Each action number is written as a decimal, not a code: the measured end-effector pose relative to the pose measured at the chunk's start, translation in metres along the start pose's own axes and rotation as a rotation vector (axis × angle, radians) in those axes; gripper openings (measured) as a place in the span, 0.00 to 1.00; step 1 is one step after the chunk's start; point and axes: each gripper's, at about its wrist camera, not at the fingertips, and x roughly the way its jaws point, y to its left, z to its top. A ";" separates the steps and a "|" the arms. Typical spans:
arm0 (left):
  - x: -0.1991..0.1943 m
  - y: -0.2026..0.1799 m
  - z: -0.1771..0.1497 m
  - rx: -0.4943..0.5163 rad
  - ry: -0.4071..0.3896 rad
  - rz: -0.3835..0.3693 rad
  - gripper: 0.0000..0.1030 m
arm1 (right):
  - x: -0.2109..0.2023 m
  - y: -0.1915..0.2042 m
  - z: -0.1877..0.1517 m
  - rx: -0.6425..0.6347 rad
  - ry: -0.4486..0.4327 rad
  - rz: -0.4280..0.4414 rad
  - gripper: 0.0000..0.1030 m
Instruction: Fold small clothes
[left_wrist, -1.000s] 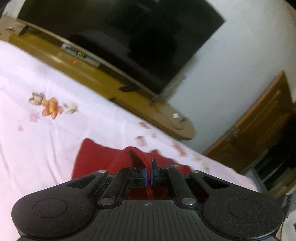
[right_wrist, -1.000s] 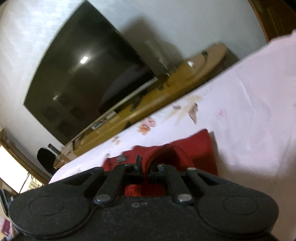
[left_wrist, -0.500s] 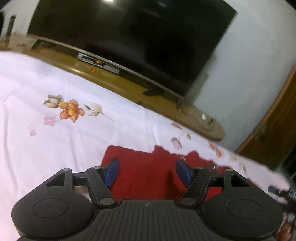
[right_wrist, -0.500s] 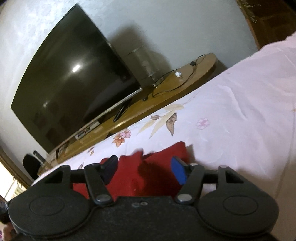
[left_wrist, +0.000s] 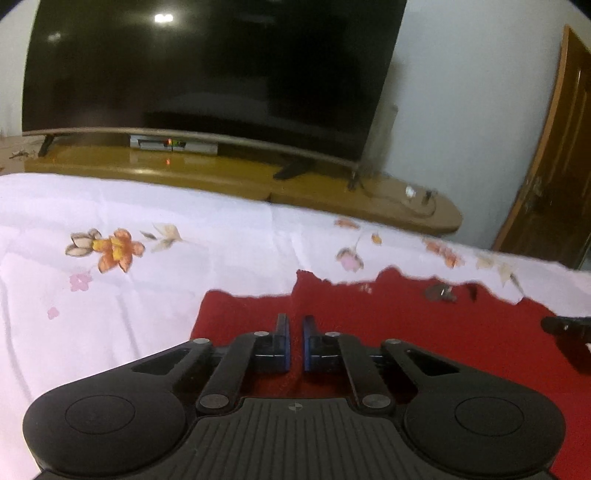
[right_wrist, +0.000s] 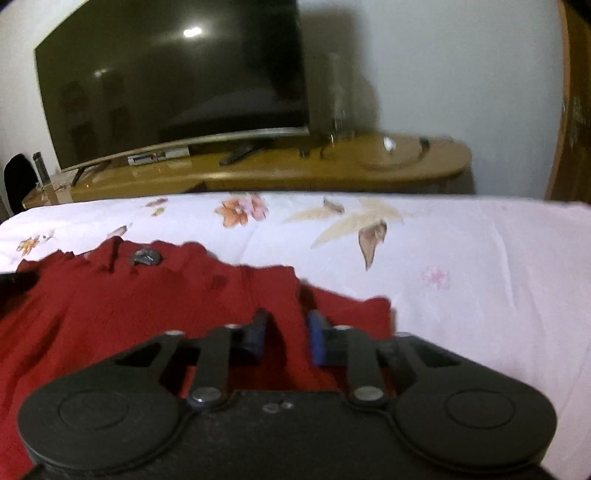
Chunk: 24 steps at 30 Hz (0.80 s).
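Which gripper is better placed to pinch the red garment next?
Probably the right gripper: a ridge of the red garment rises between its open fingers. The left gripper is nearly shut over flat cloth.

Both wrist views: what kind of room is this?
Likely a bedroom at home. A red garment lies on a white floral bedsheet; beyond it a large dark TV stands on a low wooden stand, with a wooden door at the right.
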 end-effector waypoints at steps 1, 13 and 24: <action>-0.004 0.000 0.001 -0.005 -0.025 -0.004 0.05 | -0.004 0.002 0.000 -0.004 -0.025 -0.011 0.13; 0.022 0.004 0.003 -0.037 -0.004 0.084 0.04 | 0.003 -0.017 0.010 0.073 -0.085 -0.081 0.08; -0.018 0.002 0.020 -0.060 -0.081 0.086 0.27 | -0.014 -0.015 0.009 0.049 -0.094 -0.061 0.35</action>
